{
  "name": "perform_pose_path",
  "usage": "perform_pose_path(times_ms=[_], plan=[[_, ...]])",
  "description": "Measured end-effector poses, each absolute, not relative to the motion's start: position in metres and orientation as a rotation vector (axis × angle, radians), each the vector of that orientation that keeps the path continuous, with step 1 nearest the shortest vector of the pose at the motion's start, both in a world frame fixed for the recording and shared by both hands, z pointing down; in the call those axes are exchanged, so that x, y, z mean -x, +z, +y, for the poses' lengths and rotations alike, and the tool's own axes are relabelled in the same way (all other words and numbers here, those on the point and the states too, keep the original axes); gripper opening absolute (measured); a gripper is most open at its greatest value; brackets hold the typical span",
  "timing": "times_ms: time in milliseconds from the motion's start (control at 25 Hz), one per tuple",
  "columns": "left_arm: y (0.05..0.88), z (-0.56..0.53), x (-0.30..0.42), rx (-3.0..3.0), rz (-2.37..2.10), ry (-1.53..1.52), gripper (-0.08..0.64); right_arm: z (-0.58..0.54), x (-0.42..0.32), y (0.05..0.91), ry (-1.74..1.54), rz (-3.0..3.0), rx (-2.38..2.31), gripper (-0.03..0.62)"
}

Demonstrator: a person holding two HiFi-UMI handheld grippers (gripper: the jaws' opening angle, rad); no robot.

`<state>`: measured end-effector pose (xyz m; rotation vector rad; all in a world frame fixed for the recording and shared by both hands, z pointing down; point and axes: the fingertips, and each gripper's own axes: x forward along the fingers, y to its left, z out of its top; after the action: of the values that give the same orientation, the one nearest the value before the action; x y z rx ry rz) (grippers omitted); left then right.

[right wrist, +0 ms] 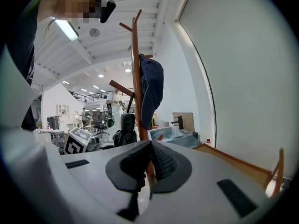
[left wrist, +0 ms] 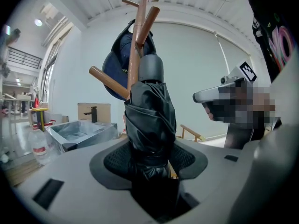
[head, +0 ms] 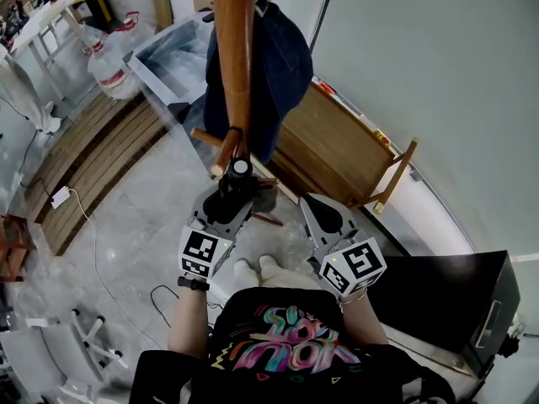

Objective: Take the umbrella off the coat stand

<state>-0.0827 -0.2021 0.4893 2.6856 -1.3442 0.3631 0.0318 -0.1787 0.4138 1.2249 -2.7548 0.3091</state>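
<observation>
The wooden coat stand [head: 234, 49] rises just ahead of me, with a dark blue cap [head: 278, 57] hanging on its far side. A folded black umbrella [head: 236, 188] with a grey handle end [head: 241, 167] stands upright beside a lower peg [head: 221, 154]. My left gripper [head: 232, 194] is shut on it. In the left gripper view both pads press the umbrella's [left wrist: 150, 120] wrapped fabric in front of the stand's pole [left wrist: 135, 55]. My right gripper [head: 316, 209] hangs to the right, shut and holding nothing. Its pads [right wrist: 161, 160] meet in front of the stand's pole [right wrist: 136, 78].
A wooden frame [head: 337, 141] leans on the white wall at the right. A grey basin [head: 173, 53] and water bottles [head: 105, 61] stand behind the stand. Wooden slats [head: 93, 158] and a cable [head: 84, 217] lie on the floor at the left. A black cabinet [head: 455, 301] stands at my right.
</observation>
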Motion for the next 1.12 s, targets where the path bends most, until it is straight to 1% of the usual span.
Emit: perform_pose_path(times_ms=[680,1120], plan=[[0.448,-0.176,0.09,-2.669,-1.465,0.285,0.242,-0.187,-0.02,0.4,0.281,-2.829,-1.126,0.017],[0.41,-0.156,0.113,-2.626,-1.614,0.199,0.242,-0.189,0.006,0.39,0.268,-2.904,-1.002,0.017]])
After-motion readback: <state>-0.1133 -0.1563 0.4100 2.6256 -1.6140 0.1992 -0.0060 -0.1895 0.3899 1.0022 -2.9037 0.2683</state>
